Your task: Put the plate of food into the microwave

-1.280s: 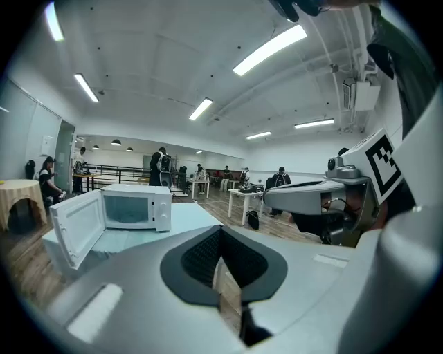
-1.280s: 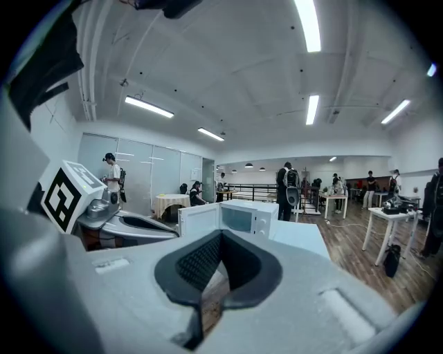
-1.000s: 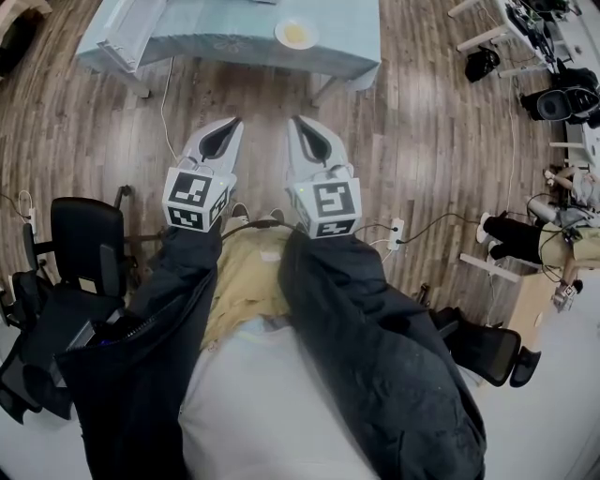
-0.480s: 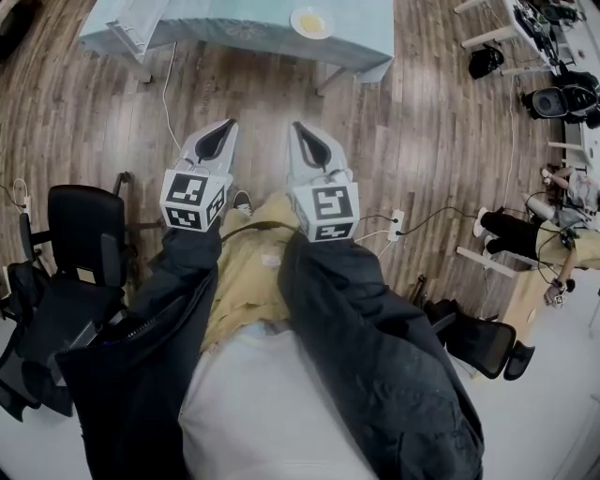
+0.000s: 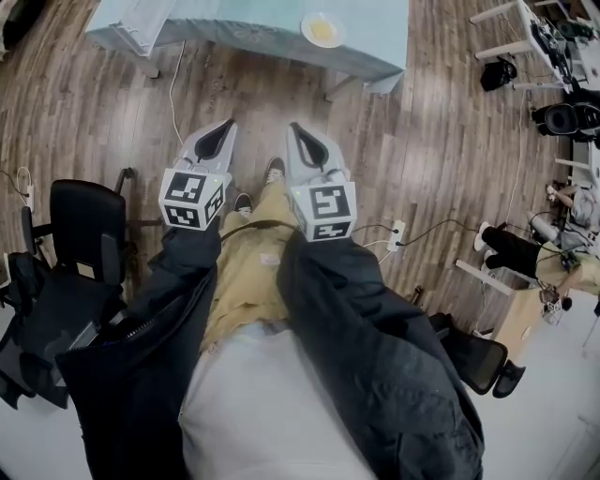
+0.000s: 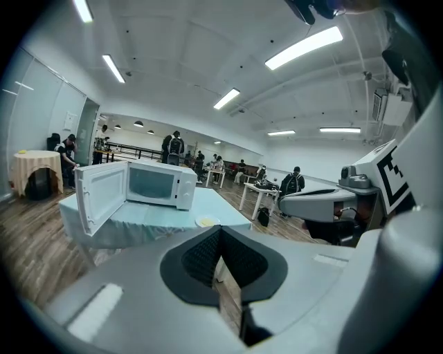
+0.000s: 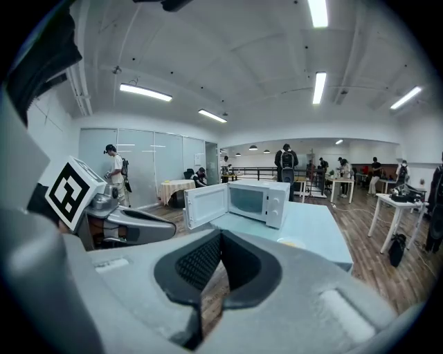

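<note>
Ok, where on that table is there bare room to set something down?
The table has bare cloth between the microwave and the plate of food, and on past the plate toward the corner. The microwave end is crowded, because its open door sticks out there.

White plate of yellow food [image 5: 322,30] flat on the blue-clothed table [image 5: 244,23], white microwave [image 6: 156,184] near it, door swung open

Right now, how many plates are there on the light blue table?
1. The plate lies on the table near its front edge, apart from the open microwave, on its control-panel side. Behind the microwave another could be hidden.
</note>
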`<state>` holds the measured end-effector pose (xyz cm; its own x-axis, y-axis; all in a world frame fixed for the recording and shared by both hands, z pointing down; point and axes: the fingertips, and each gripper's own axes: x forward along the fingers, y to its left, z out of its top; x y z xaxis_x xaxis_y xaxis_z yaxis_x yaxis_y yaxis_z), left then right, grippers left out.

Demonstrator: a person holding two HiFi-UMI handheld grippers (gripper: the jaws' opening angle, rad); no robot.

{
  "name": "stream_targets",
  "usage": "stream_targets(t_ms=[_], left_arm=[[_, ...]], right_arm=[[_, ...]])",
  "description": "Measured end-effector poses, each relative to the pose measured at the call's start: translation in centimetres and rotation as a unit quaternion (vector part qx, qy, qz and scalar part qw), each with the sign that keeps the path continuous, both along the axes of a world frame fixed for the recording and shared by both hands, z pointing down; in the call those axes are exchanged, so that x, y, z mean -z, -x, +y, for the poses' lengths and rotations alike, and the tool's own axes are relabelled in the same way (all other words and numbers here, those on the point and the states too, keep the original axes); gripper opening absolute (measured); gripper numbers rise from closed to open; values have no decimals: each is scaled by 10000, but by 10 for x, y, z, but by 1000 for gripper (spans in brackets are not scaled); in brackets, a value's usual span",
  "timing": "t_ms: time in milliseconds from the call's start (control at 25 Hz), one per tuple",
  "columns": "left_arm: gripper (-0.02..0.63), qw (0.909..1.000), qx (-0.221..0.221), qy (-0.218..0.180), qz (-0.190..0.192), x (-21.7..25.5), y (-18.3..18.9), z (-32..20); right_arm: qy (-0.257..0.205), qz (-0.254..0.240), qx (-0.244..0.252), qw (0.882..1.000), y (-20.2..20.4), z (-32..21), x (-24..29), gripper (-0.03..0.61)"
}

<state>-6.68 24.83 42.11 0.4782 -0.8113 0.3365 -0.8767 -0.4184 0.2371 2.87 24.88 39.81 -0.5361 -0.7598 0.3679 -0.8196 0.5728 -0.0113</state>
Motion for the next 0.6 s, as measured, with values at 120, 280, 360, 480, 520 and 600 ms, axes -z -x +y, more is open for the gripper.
stream_targets(t_ms=[120,280,360,480,520,600], left_arm=[[-2,10000,63,-64,-32,5,-6,-30],[-2,9999,-61,-132,-34,12,-26,-63],[-2,9998,-138,-146,-42,16,-38,-75],[-2,9996,-250,-135,-75,17,-60,-102],[-2,9995,-283,-119,-90,16,-67,-108],[-2,9993,-335,-76,-119,13,-79,-119]], right_arm=[[-94,-107,133,9998,-2,-30,8,2],[-163,-137,79,9997,-20,-61,15,2],[-166,-153,6,9997,-32,-74,17,2],[-137,-196,-157,9996,-60,-99,16,2],[-123,-210,-229,9994,-70,-105,14,2],[-91,-212,-364,9991,-89,-115,8,2]])
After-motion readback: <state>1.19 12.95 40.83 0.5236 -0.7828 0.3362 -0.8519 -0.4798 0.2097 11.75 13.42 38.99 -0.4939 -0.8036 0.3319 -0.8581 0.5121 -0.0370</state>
